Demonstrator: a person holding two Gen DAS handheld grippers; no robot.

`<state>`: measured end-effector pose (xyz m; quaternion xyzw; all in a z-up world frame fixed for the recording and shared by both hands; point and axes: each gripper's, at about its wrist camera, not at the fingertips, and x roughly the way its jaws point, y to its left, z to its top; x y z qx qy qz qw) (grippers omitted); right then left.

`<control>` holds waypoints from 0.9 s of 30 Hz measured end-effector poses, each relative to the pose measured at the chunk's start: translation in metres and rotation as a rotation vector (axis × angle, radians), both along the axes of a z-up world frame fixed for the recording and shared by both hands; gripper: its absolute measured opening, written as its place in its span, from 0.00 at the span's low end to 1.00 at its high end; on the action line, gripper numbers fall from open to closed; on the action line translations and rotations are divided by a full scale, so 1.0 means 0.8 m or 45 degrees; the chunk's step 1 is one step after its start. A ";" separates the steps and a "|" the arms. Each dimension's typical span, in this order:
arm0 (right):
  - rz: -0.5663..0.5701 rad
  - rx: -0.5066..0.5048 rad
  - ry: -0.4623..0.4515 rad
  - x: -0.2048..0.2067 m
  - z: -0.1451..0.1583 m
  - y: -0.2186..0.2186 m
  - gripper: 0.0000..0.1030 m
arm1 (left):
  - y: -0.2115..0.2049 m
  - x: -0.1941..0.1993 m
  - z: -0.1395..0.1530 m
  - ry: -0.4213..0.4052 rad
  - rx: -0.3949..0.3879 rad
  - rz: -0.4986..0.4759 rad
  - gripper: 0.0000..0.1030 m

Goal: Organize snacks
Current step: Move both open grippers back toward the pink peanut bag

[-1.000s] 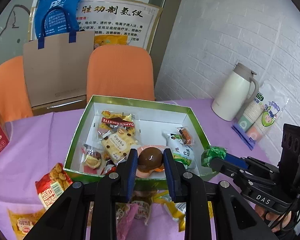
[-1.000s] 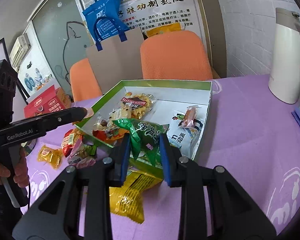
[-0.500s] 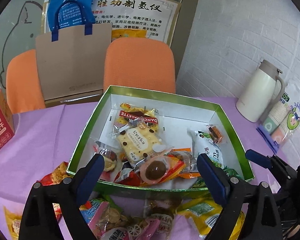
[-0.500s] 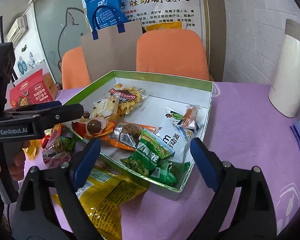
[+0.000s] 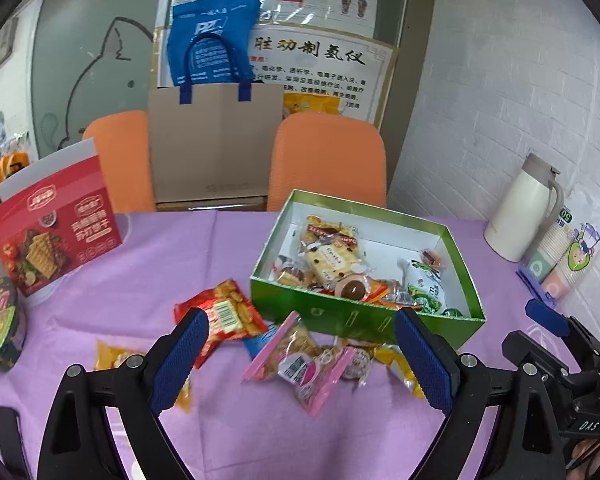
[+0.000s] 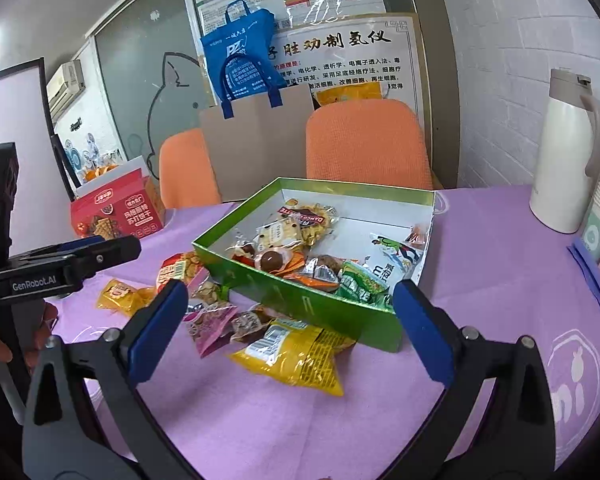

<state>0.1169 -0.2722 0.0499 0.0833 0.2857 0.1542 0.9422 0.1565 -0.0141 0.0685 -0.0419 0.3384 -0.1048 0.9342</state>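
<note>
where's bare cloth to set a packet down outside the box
Bare purple cloth lies between the green box and the white jug, and between box and red carton. Crowded: loose packets along the box's front wall, around the yellow bag.

bright even indoor light, soft shadows, strong fisheye warping, dark corners.

The left claw (image 5: 300, 354) is black, with ribbed blue pads (image 5: 179, 360) and silver screws; its side reads "GenRobot.AI". The right claw (image 6: 290, 330) looks the same and carries white "DAS" lettering.
</note>
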 end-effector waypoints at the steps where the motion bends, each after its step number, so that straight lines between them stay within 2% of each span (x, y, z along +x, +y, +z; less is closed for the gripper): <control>1: 0.001 0.011 -0.002 -0.008 0.000 0.002 0.99 | 0.012 -0.012 -0.003 0.004 -0.013 0.024 0.93; 6: -0.009 0.095 0.025 -0.036 -0.013 0.013 0.99 | 0.057 -0.050 -0.032 0.053 -0.114 0.139 0.93; 8: 0.052 0.107 0.055 -0.046 -0.028 0.031 0.99 | 0.070 -0.064 -0.049 0.072 -0.127 0.187 0.93; 10: 0.100 0.065 0.118 -0.047 -0.046 0.055 0.99 | 0.079 -0.076 -0.066 0.097 -0.124 0.229 0.93; 13: 0.110 -0.009 0.224 -0.035 -0.070 0.088 0.99 | 0.090 -0.087 -0.084 0.137 -0.125 0.229 0.93; 16: 0.137 0.030 0.306 -0.023 -0.084 0.104 0.99 | 0.102 -0.093 -0.092 0.147 -0.126 0.242 0.93; 21: 0.170 -0.037 0.342 -0.006 -0.095 0.143 0.99 | 0.124 -0.093 -0.098 0.146 -0.169 0.272 0.93; 27: 0.167 -0.053 0.373 0.026 -0.099 0.173 0.99 | 0.143 -0.092 -0.107 0.146 -0.183 0.273 0.93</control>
